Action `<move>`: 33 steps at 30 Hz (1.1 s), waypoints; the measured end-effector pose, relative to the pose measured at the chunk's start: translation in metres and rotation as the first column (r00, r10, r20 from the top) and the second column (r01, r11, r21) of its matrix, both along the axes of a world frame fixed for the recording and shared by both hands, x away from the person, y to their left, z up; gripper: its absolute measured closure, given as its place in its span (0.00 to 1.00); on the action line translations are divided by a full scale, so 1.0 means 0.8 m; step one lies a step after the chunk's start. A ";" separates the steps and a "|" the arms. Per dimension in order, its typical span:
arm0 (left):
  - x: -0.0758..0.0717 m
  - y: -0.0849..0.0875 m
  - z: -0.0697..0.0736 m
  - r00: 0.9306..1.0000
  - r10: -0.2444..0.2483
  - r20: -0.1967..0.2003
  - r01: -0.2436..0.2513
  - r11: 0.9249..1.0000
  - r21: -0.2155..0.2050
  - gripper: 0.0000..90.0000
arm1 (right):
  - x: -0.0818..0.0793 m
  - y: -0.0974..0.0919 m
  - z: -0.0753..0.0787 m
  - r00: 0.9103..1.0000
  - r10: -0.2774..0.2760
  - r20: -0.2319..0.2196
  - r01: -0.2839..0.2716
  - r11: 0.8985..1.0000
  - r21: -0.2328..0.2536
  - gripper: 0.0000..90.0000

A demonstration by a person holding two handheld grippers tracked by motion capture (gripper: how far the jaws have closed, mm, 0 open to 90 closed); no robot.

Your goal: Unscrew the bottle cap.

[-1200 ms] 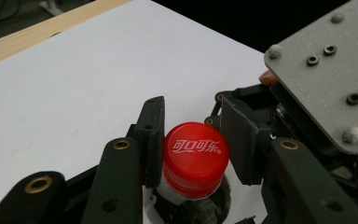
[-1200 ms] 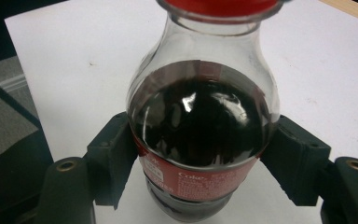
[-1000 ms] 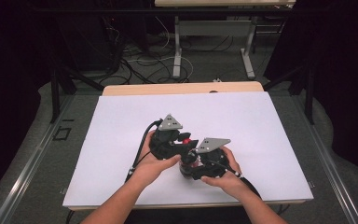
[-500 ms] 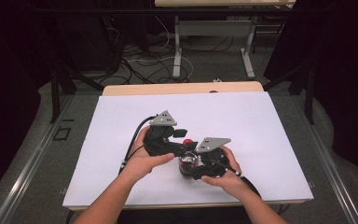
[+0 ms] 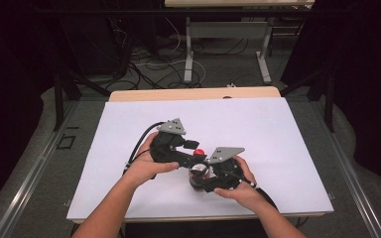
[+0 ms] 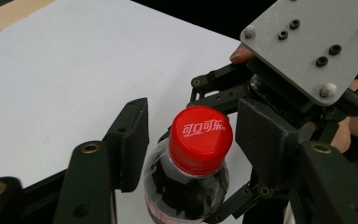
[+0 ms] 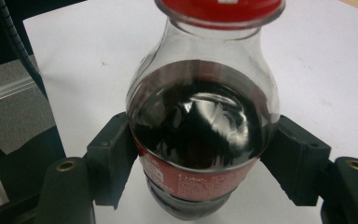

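Observation:
A small cola bottle (image 7: 200, 130) with dark drink, a red label and a red cap (image 6: 200, 139) stands on the white table (image 5: 258, 129). My right gripper (image 7: 205, 140) is shut on the bottle's body, one jaw pressed on each side. My left gripper (image 6: 196, 116) is open around the cap, with its jaws either side and a gap on the left. In the high view the cap (image 5: 198, 151) shows between the left gripper (image 5: 186, 148) and the right gripper (image 5: 204, 179), both held by hands near the table's front middle.
The white sheet covers a wooden table whose far edge (image 5: 193, 93) is bare wood. Cables trail from both grippers toward the front edge. Beyond the table stand desk legs (image 5: 188, 44) and loose floor cables (image 5: 149, 64). Metal rails run along both sides.
My left gripper has shifted slightly left, and the red cap now shows between the two grippers. The right gripper and the bottle have stayed in place.

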State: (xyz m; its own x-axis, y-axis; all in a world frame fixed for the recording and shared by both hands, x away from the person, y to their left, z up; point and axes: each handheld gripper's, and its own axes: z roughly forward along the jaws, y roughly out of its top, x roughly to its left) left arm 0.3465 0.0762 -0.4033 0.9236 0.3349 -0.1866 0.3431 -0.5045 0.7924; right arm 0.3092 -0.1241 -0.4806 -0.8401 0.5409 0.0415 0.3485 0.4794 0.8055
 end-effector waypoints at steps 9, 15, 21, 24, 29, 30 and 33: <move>0.003 -0.003 -0.003 1.000 -0.018 -0.010 0.018 1.000 -0.002 0.59 | -0.002 0.003 -0.001 1.000 0.013 -0.011 -0.013 1.000 -0.005 0.33; 0.001 -0.007 -0.006 1.000 -0.025 -0.007 0.025 1.000 -0.015 0.65 | -0.002 0.003 -0.001 1.000 0.012 -0.010 -0.012 1.000 -0.004 0.33; -0.007 -0.013 -0.005 0.999 0.037 0.011 -0.037 0.999 -0.004 0.68 | 0.000 0.003 -0.003 1.000 0.001 -0.002 -0.001 1.000 -0.001 0.33; -0.016 -0.021 -0.005 0.989 0.148 0.026 -0.148 0.989 -0.021 0.68 | 0.001 0.001 -0.002 1.000 -0.017 0.005 0.017 1.000 -0.002 0.33; -0.028 -0.030 -0.001 0.970 0.236 0.055 -0.238 0.971 0.014 0.68 | 0.000 0.000 -0.001 0.999 -0.035 0.000 0.035 0.999 0.000 0.33; -0.028 -0.031 -0.001 0.967 0.247 0.053 -0.248 0.969 0.010 0.68 | 0.000 0.000 -0.001 0.999 -0.038 0.006 0.038 0.999 0.006 0.33; -0.026 -0.031 0.000 0.967 0.254 0.028 -0.254 0.967 0.005 0.68 | 0.000 -0.001 -0.001 0.999 -0.040 0.004 0.040 0.999 0.003 0.33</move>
